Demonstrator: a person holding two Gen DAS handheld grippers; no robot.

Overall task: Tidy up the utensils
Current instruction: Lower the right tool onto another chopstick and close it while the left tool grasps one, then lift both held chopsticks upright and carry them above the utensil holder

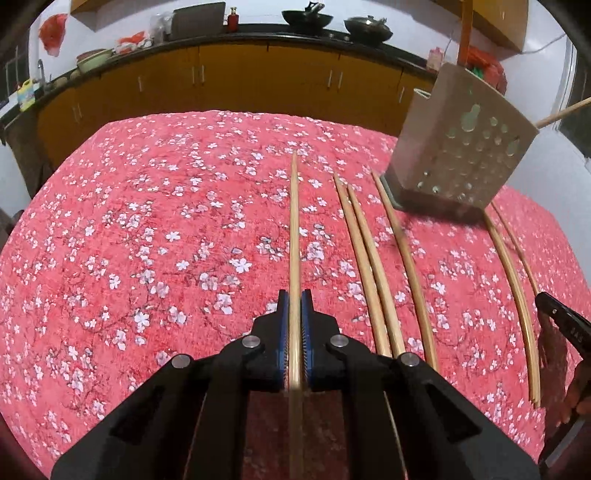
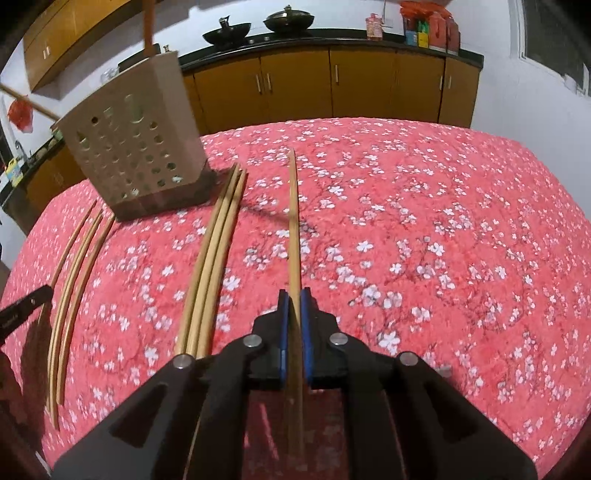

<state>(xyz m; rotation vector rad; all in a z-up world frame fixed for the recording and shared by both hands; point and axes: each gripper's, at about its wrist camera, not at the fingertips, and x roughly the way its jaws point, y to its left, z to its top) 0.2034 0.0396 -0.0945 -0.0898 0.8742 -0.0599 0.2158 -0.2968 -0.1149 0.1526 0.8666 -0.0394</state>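
In the left wrist view my left gripper [image 1: 294,295] is shut on a pale wooden chopstick [image 1: 294,221] that runs straight ahead over the red floral tablecloth [image 1: 147,240]. In the right wrist view my right gripper [image 2: 294,295] is shut on another chopstick [image 2: 293,221], pointing the same way. Several more chopsticks [image 1: 369,273] lie on the cloth between the two grippers, three of them as a bundle [image 2: 214,251]. A beige perforated utensil holder [image 1: 458,147] [image 2: 136,147] stands beyond them, with a chopstick [image 1: 565,112] sticking out of its top.
The table's far edge [image 2: 332,122] faces yellow kitchen cabinets [image 2: 332,81] under a dark counter with woks. The right gripper's body [image 1: 561,325] shows at the left view's right edge. The left gripper's body [image 2: 26,306] shows at the right view's left edge. An orange handle [image 1: 466,33] rises behind the holder.
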